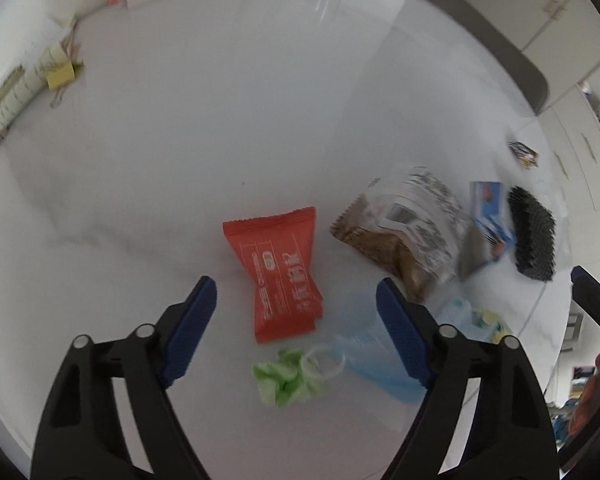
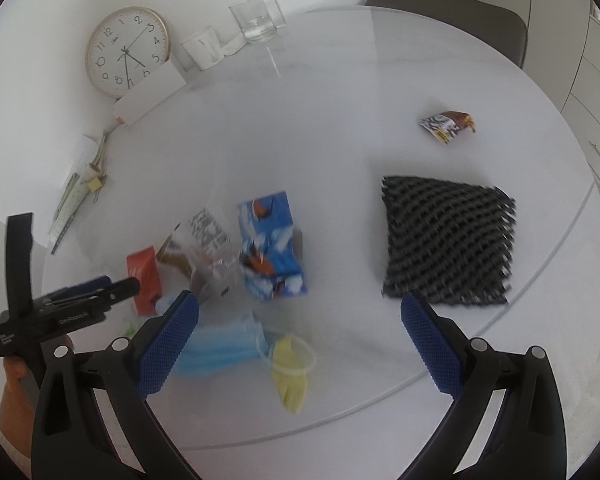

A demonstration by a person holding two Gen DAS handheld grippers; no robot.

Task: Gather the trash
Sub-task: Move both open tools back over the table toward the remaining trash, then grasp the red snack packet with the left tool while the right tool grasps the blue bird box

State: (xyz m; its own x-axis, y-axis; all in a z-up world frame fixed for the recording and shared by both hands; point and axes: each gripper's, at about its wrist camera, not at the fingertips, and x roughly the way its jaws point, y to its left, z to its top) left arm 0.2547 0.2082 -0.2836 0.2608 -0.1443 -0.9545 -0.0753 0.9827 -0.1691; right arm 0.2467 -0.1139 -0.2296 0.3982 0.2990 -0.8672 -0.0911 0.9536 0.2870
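Observation:
Trash lies scattered on a white round table. My left gripper is open, pointing steeply down, and a red snack packet lies between its fingers untouched. Beside it are a crumpled green wrapper and a blue face mask. My right gripper is open over bare table, with the face mask and a yellow crumpled piece just below its left finger. A blue carton, a clear-and-brown snack bag and a black foam net lie ahead of it.
A small dark wrapper lies far right. A wall clock, a white box, a mug and glasses stand at the back. A chair is behind the table. The table's front edge curves close by.

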